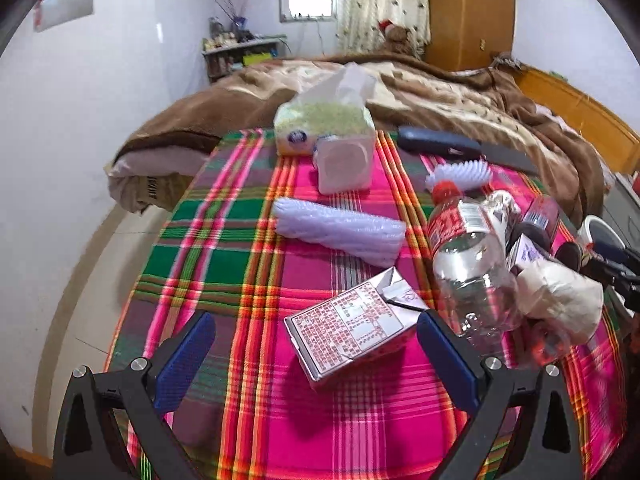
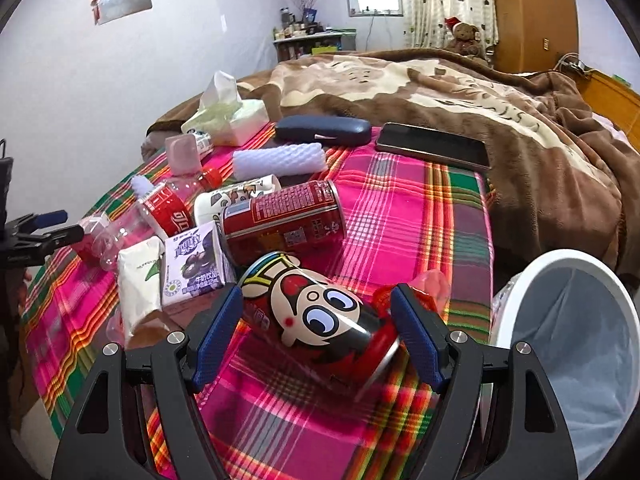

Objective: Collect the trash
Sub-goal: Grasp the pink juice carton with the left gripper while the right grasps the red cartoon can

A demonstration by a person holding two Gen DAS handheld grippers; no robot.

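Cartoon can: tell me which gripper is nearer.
Right. The right gripper is open, fingers on either side of the cartoon can. The left gripper is open over the flattened carton, away from it.

Left wrist view: we look from low over the plaid cloth [image 1: 240, 240] toward the bed and far window. Right wrist view: we face the same way from the cloth's right side. Both views share the foam roll [image 1: 340, 232] [image 2: 280, 160].

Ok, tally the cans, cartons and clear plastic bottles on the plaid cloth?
Cans: 2, cartoon can, red can
Cartons: 2, purple carton, red-print carton
Clear plastic bottles: 1, cola bottle
Total: 5
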